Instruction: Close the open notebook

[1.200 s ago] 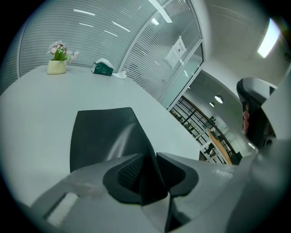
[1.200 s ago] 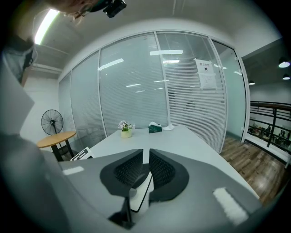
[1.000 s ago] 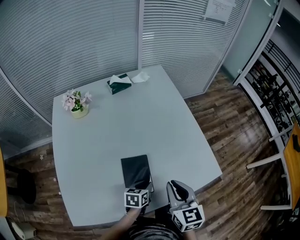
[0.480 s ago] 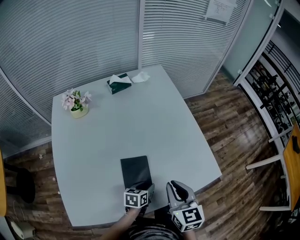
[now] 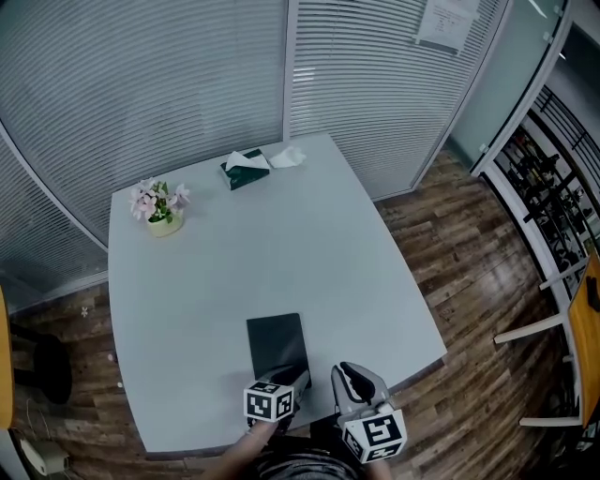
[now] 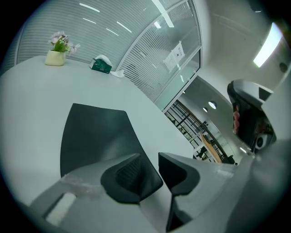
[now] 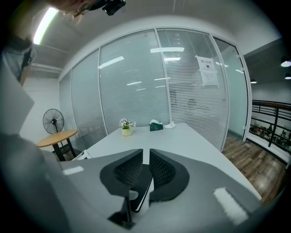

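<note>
Left tool (image 6: 149,155): nearest item, low over the near edge of the tabletop (image 5: 234,262); jaws apart with a clear gap, just been closing, nothing between them, pads gripping nothing. Right tool (image 7: 146,150): just beside the left one, at the same near edge; jaws drawn together to a thin slit, nothing held. Notebook (image 5: 277,339): dark cover, closed, lying flat on the near part of the tabletop, its near end directly under the left tool's tips and beside the right tool; a strip of white page edge shows at its corner in the right gripper view. Tabletop: pale grey, bare across the middle. Flower pot (image 5: 161,208): small, pink blooms, upright at the far left corner. Tissue box (image 5: 245,169): dark green, at the far edge, with a loose white tissue (image 5: 287,157) just beside it. Wall of blinds (image 5: 187,75): behind the tabletop, a paper notice (image 5: 445,23) fixed to it. Wood floor (image 5: 469,272): to the right.
</note>
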